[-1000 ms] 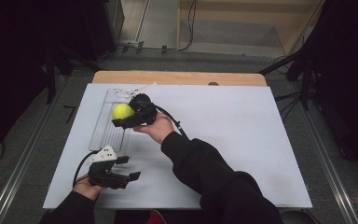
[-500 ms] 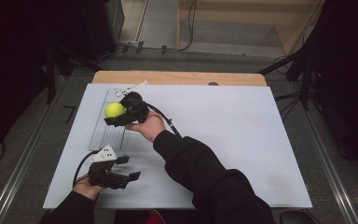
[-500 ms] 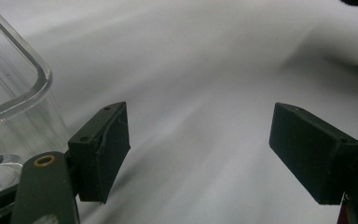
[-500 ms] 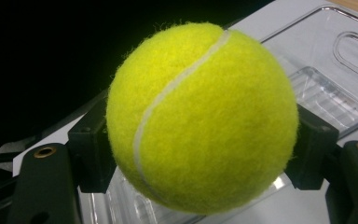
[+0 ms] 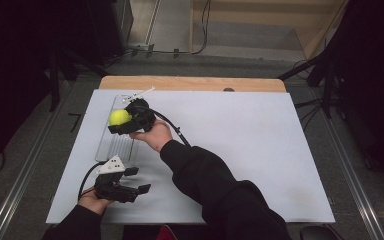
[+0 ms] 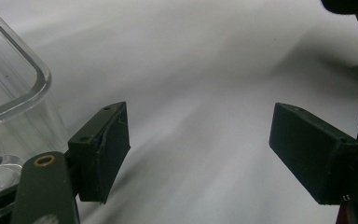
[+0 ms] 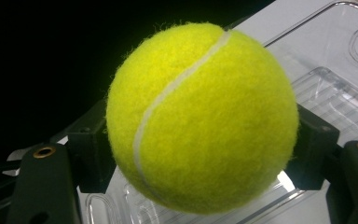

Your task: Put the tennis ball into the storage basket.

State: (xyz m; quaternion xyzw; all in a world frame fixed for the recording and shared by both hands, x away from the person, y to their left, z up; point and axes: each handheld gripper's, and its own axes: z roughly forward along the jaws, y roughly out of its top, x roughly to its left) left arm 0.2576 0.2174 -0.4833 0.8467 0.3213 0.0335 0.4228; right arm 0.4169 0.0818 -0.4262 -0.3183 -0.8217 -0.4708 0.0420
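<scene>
While the right gripper (image 5: pixel 125 122) was closed on the ball (image 5: pixel 119 117), the hold looked adequate but not deep: in the right gripper view the ball (image 7: pixel 200 116) bulged well past both jaws, which met it at its sides. The ball was carried clear of the surface, left of centre in the high view, above the clear tray (image 5: pixel 111 145) lying on the white table (image 5: pixel 260 140).

Risks noted, as judgement. A felt ball pinched across its width could roll out of the jaws if the wrist twisted or the squeeze eased. If released from this height it would likely bounce off the ribbed tray (image 7: pixel 335 98) and leave the table at the left edge, which lay close by.

The right arm reached from lower centre toward upper left, sleeve across the table, hand under the gripper, jaws pointing left. The left gripper (image 5: pixel 130 189) sat low at lower left, near the tray's near end, its jaws wide apart and empty (image 6: pixel 198 154), pointing right.
</scene>
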